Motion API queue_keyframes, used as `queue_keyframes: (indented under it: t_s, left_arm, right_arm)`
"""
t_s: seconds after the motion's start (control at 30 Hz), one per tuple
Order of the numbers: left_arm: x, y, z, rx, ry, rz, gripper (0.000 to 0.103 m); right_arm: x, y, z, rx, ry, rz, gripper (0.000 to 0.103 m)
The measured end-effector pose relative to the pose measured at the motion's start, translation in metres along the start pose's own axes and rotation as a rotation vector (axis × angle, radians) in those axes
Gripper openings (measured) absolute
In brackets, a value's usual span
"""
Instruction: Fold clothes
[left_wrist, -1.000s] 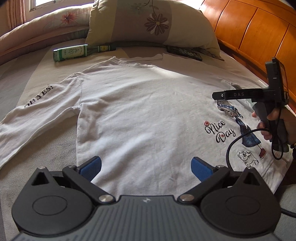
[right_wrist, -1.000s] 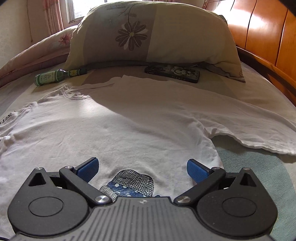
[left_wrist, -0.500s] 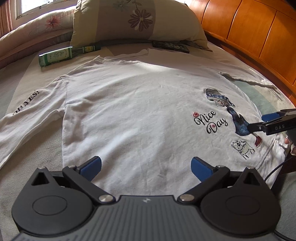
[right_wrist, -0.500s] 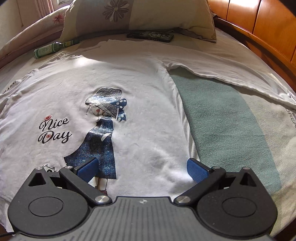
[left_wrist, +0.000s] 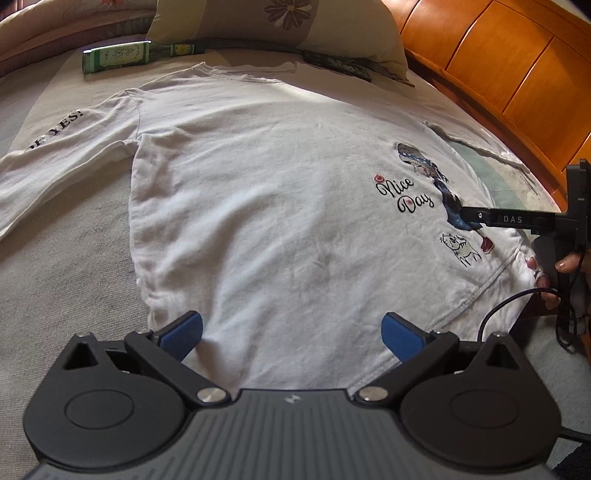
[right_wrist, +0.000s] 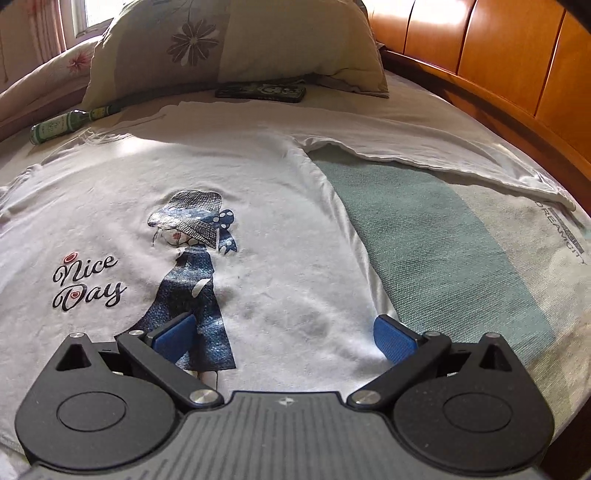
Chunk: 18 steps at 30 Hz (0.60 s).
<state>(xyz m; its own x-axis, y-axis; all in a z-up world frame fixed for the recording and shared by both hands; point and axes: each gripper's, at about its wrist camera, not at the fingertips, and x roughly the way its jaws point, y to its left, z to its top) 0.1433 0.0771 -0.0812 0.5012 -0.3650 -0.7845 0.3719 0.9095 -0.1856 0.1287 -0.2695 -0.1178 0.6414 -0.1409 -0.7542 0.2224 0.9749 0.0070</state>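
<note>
Left gripper (left_wrist: 291, 334) – fingers apart, low over the hem of the shirt (left_wrist: 280, 206). Right gripper (right_wrist: 284, 332) – fingers apart, at the hem's other corner. Shirt: spread flat on the bed (right_wrist: 443, 251), sleeves out. For a clean fold, pinch both corners evenly.

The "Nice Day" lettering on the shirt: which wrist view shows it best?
The right wrist view: the "Nice Day" lettering sits close and large beside the printed figure. The left wrist view shows it smaller, off to the right, near the right gripper.
</note>
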Motion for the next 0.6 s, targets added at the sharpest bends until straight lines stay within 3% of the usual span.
queue_keyframes:
  t_s: [0.07, 0.2, 0.43, 0.53, 0.6]
  left_arm:
    - [-0.012, 0.014, 0.005, -0.025, -0.032, 0.0, 0.102]
    - [-0.022, 0.071, 0.052, -0.108, -0.167, 0.042, 0.102]
    - [0.023, 0.15, 0.119, -0.31, -0.171, 0.054, 0.102]
    - [0.049, 0.173, 0.126, -0.413, -0.169, -0.01, 0.102]
    - [0.061, 0.186, 0.126, -0.453, -0.155, 0.023, 0.102]
  right_arm:
    - [-0.002, 0.002, 0.0, -0.002, 0.015, -0.004, 0.103]
    - [-0.007, 0.007, -0.004, -0.003, 0.041, 0.009, 0.103]
    - [-0.024, 0.02, -0.01, -0.035, 0.033, 0.081, 0.103]
    - [-0.034, 0.035, -0.005, -0.05, 0.019, 0.165, 0.103]
    - [-0.04, 0.047, 0.001, -0.055, 0.009, 0.231, 0.103]
